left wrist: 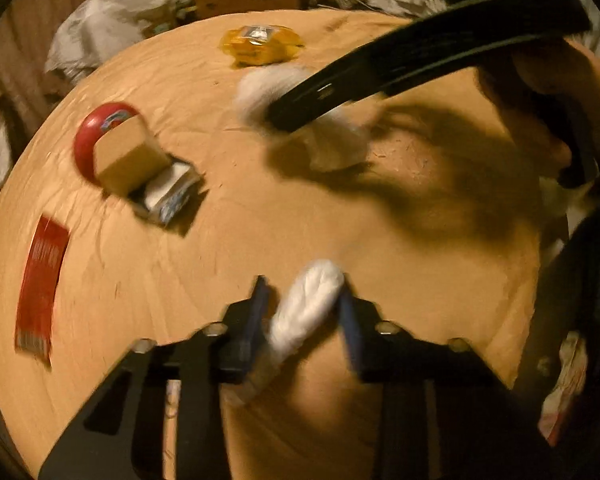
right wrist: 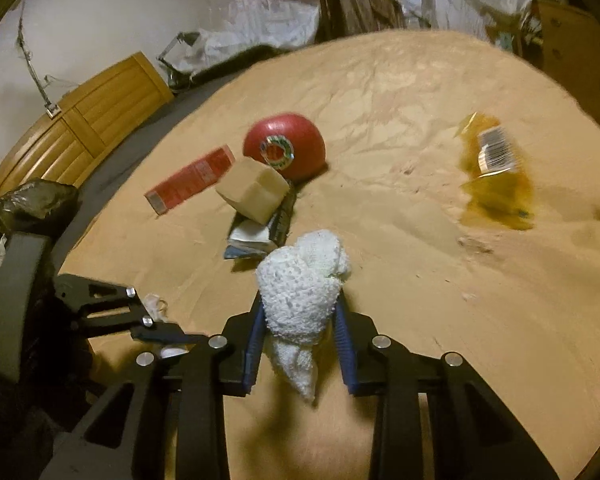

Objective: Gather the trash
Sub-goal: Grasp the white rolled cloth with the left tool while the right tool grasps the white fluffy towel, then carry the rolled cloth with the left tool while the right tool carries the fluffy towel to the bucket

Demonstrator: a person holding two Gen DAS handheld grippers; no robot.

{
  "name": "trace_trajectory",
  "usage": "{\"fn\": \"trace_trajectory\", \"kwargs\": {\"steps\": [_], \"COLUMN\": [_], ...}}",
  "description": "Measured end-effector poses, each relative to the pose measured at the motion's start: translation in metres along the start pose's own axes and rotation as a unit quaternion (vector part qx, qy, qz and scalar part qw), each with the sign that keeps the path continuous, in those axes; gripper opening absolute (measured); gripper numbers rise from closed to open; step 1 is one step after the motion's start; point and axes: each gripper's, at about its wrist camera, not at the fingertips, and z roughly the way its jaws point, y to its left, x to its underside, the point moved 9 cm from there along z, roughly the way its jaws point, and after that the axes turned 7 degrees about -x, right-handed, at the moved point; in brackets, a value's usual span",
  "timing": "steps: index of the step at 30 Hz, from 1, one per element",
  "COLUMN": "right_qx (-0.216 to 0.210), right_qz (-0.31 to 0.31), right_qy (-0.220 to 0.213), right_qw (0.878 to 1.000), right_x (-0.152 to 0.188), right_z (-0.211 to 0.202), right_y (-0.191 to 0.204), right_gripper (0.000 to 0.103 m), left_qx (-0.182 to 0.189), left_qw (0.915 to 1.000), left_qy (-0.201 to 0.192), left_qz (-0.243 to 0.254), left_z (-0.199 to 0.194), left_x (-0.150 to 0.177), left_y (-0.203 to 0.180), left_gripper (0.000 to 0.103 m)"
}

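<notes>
- Right gripper (right wrist: 300, 312) is clamped on a crumpled white paper towel (right wrist: 304, 276), which bulges above the blue finger pads (right wrist: 255, 340) and hangs in a twisted tail below them, over the tan paper-covered table (right wrist: 420, 280)
- Left gripper (left wrist: 304, 304) has a rolled white tissue wad (left wrist: 306, 306) lying slantwise between its fingers; it touches the right finger, a gap shows at the left one, and blur keeps me from telling whether the grip is firm
- Just beyond the paper towel in the right wrist view, a flattened white and blue packet (right wrist: 252, 236) lies on the table with a small tan cardboard box (right wrist: 252, 194) resting tilted on it
- Touching the box from behind, a red round container (right wrist: 284, 150) with a sticker sits on the table
- Left of the box lies a flat red carton (right wrist: 190, 184)
- Well apart to the right, a crinkled yellow wrapper (right wrist: 496, 176) with a barcode label lies on the paper
- Farthest back, past the table edge, are a wooden cabinet (right wrist: 80, 116) and white plastic bags (right wrist: 268, 24)
</notes>
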Motion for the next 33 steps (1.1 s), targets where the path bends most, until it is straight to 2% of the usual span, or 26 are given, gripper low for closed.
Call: {"fn": "trace_trajectory", "kwargs": {"steps": [2, 4, 5, 7, 9, 15, 21, 24, 29, 33], "right_qx": [0.006, 0.016, 0.021, 0.027, 0.034, 0.057, 0.078, 0.088, 0.104, 0.110], "right_qz": [-0.010, -0.024, -0.030, -0.035, -0.040, -0.076, -0.105, -0.111, -0.120, -0.123], "right_qy": [-0.016, -0.032, -0.040, -0.057, -0.076, -0.112, -0.135, -0.148, -0.172, -0.181], "right_qw": [1.000, 0.999, 0.999, 0.997, 0.996, 0.989, 0.982, 0.979, 0.972, 0.969], "right_x": [0.004, 0.011, 0.013, 0.021, 0.029, 0.040, 0.044, 0.047, 0.053, 0.056], "right_z": [-0.017, -0.035, -0.043, -0.061, -0.079, -0.120, -0.157, -0.173, -0.199, -0.209], "right_y": [0.006, 0.015, 0.018, 0.026, 0.036, 0.071, 0.104, 0.115, 0.132, 0.139], "right_gripper": [0.033, 0.033, 0.033, 0.033, 0.033, 0.033, 0.033, 0.033, 0.033, 0.033], "left_qx": [-0.018, -0.026, -0.030, -0.039, -0.051, -0.092, -0.143, -0.185, -0.217, -0.221], "left_qw": [0.9991, 0.9959, 0.9933, 0.9848, 0.9720, 0.9406, 0.9160, 0.9036, 0.8908, 0.8879], "left_qy": [-0.011, -0.029, -0.038, -0.062, -0.086, -0.138, -0.168, -0.176, -0.187, -0.192], "left_qz": [-0.038, -0.082, -0.105, -0.157, -0.212, -0.296, -0.335, -0.344, -0.352, -0.355], "left_z": [-0.008, -0.020, -0.028, -0.044, -0.062, -0.110, -0.159, -0.177, -0.198, -0.205], "left_x": [0.003, 0.004, 0.005, 0.005, 0.007, 0.006, 0.001, -0.001, -0.001, -0.002], "left_y": [0.003, 0.006, 0.009, 0.017, 0.026, 0.029, 0.022, 0.014, 0.008, 0.004], "left_gripper": [0.029, 0.021, 0.021, 0.020, 0.019, 0.019, 0.019, 0.019, 0.019, 0.019]}}
